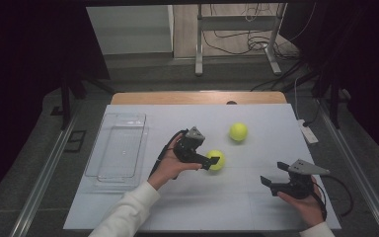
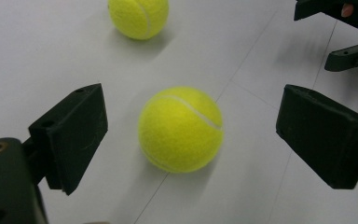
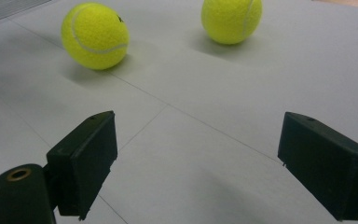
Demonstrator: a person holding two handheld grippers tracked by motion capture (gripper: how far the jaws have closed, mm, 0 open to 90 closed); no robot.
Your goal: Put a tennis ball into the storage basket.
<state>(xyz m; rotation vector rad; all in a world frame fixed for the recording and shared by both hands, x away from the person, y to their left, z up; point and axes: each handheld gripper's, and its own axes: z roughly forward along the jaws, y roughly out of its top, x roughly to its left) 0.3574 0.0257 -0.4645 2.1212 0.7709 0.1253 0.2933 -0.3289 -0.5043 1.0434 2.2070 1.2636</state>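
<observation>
1. Fingers [image 2: 70,137] of the left gripper [image 1: 210,160] gape wide around the near tennis ball [image 2: 181,129] at centre frame, untouching.
2. Right gripper [image 1: 272,178], lower right, hand cupped beneath, gapes empty.
3. Far tennis ball [image 1: 238,132] sits above centre.

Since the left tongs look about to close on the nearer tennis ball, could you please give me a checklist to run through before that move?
1. Left tongs open wide enough for the ball: ok, both jaws stand clear of it.
2. Nearer tennis ball centred between the jaws: ok in the left gripper view.
3. Ball resting still on the white table: cannot tell from one moment.
4. Second tennis ball out of the way: ok, it lies apart, farther back.
5. Right tongs clear of the grasp: ok, open and off to the side, holding nothing.
6. Clear tray free to receive a ball: ok, it looks empty.
</observation>
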